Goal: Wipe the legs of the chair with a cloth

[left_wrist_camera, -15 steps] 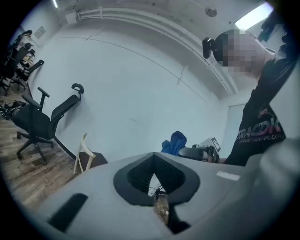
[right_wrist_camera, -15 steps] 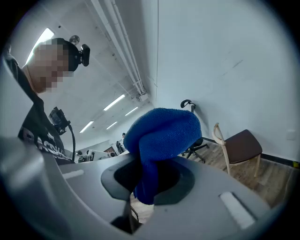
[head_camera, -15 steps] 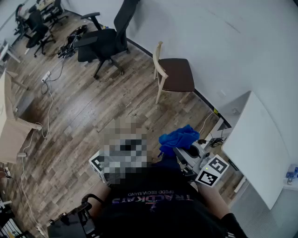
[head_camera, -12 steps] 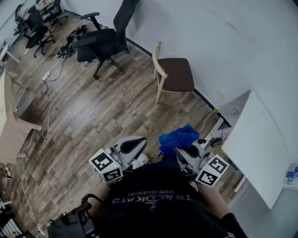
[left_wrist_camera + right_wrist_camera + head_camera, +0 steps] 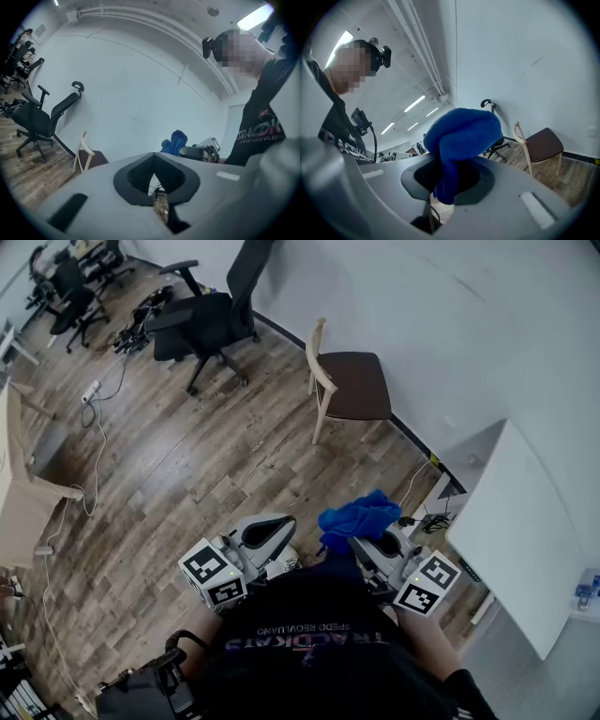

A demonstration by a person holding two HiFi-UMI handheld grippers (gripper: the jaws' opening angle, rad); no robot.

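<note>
Little has changed since half a second ago: the right tongs [image 5: 361,540] still grip the blue cloth [image 5: 358,515], which bunches above the jaws, and the left tongs [image 5: 272,529] stay closed on nothing, both held close to the person's body. The wooden chair [image 5: 352,382] stands well apart by the wall, a touch higher in the head view than before

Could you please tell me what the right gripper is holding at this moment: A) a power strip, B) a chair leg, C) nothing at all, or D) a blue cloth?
D: the right gripper has its jaws clamped on a blue cloth that bunches up above them.
</note>
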